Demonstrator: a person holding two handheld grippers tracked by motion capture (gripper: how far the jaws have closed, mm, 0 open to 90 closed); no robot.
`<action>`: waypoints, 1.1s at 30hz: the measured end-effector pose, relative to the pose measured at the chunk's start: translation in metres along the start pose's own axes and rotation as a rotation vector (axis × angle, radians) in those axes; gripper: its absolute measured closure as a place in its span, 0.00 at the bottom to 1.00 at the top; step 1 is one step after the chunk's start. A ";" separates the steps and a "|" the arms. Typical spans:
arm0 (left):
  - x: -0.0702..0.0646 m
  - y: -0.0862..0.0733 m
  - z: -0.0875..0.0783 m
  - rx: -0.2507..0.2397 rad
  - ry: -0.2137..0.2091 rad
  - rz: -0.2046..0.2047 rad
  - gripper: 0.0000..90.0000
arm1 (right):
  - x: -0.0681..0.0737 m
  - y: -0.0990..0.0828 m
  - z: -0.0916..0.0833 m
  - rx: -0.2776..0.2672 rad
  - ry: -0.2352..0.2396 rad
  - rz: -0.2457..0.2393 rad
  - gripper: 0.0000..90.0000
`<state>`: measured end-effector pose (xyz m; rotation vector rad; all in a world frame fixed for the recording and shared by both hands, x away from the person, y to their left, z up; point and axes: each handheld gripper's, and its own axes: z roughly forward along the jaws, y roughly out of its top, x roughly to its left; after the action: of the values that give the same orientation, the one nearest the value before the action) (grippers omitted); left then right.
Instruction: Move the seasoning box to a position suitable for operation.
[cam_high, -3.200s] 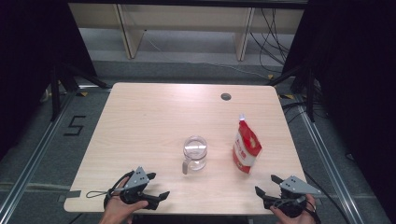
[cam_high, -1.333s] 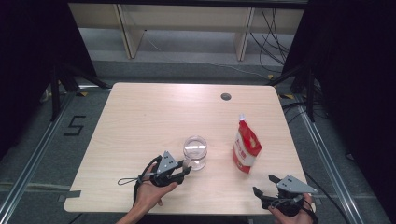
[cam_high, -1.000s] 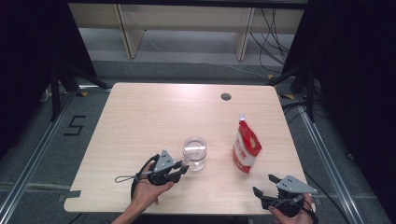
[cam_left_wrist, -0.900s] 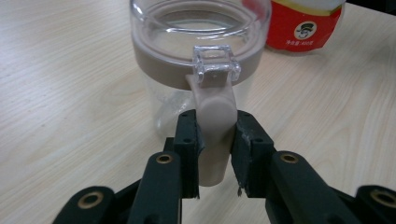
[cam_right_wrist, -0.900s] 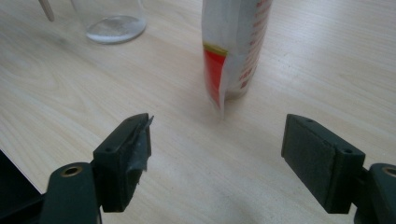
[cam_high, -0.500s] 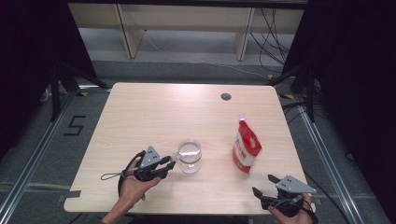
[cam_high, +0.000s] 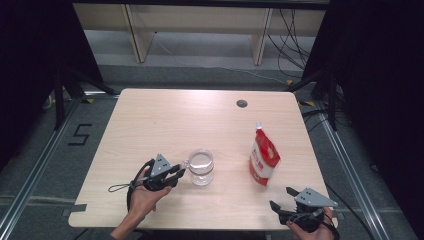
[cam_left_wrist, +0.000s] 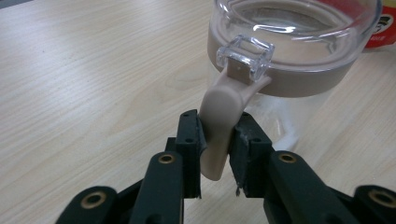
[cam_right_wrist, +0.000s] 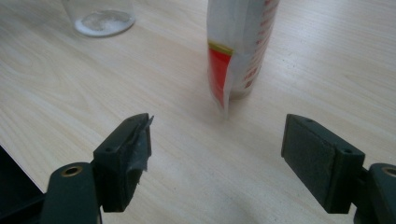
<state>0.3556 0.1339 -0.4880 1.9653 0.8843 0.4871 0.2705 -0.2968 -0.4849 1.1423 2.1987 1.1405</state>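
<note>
On the pale worktop (cam_high: 165, 120), my left tongs (cam_left_wrist: 215, 140) have just been closing and are now pinching the jar's handle (cam_left_wrist: 219, 126) left of centre; right tongs (cam_right_wrist: 217, 154) are gaping empty near the pouch (cam_high: 263, 160).

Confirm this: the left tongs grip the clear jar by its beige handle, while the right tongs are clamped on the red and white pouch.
Not quite. The right tongs are open and clear of the red and white pouch, which stands alone on the table, as the right gripper view shows. The left tongs do grip the clear jar by its beige handle.
</note>
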 end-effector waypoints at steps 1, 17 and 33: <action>0.000 0.000 0.000 0.006 0.005 0.010 0.83 | 0.000 0.000 0.000 0.002 -0.002 0.000 0.28; -0.007 -0.006 -0.007 -0.015 -0.073 0.050 0.83 | 0.001 -0.001 -0.001 0.014 -0.019 0.020 0.28; -0.020 -0.013 -0.017 -0.022 -0.155 0.110 0.83 | 0.003 0.000 0.000 0.013 -0.002 0.033 0.28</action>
<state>0.3260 0.1335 -0.4900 2.0094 0.6743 0.3989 0.2683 -0.2941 -0.4852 1.1884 2.1967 1.1397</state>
